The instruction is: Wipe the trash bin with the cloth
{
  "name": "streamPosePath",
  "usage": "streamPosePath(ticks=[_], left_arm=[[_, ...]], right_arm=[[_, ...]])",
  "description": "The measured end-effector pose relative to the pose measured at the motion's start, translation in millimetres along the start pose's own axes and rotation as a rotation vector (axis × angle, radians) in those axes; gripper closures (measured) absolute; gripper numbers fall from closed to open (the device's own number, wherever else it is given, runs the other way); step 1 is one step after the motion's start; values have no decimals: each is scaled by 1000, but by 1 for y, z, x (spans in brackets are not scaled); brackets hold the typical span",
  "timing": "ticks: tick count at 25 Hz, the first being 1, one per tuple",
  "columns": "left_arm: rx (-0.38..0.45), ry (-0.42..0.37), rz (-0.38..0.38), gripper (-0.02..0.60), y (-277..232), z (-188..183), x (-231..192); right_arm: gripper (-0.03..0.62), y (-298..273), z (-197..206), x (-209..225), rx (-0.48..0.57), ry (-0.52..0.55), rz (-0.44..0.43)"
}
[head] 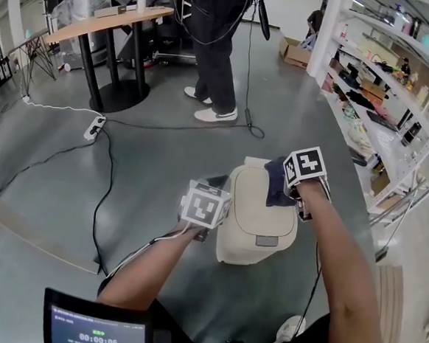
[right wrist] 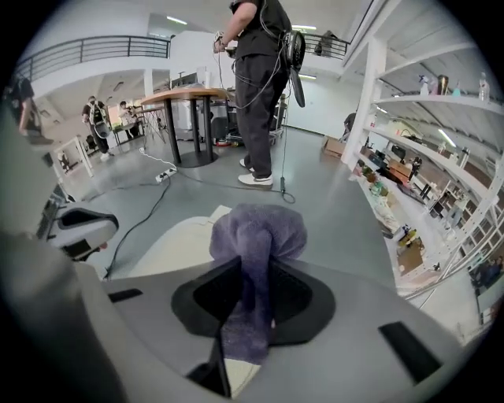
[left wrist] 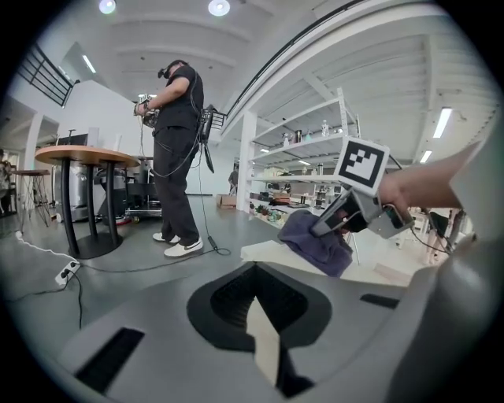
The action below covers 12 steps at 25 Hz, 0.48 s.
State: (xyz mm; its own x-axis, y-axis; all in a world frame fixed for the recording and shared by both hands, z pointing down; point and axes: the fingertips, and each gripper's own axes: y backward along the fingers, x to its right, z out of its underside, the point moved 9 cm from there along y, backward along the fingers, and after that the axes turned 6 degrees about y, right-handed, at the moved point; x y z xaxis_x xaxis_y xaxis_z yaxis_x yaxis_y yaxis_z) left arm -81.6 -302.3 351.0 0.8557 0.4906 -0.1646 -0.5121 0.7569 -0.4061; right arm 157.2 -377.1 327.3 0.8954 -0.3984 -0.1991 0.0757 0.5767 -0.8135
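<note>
Your right hand-held gripper (right wrist: 246,315) clamps the purple cloth (right wrist: 256,232) on the trash bin (head: 259,219) lid. Your left hand-held gripper (left wrist: 266,346) is closed and empty, just beside the bin.

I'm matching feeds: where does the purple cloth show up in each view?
Head view: cloth right of centre, on the bin's far edge.
Left gripper view: right of centre, held by the right gripper.
Right gripper view: dead centre, clamped between the jaws.
Shared landmark: beige trash bin beneath it.
</note>
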Motion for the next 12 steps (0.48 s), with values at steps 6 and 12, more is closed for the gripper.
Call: streamPosePath(ticks=[6, 12], left_arm=[[53, -3, -24, 584, 34, -7, -10], [53, 25, -42, 584, 62, 1, -20]], right_arm=[[512, 6, -9, -70, 35, -76, -161], [513, -2, -11, -129, 20, -87, -234]])
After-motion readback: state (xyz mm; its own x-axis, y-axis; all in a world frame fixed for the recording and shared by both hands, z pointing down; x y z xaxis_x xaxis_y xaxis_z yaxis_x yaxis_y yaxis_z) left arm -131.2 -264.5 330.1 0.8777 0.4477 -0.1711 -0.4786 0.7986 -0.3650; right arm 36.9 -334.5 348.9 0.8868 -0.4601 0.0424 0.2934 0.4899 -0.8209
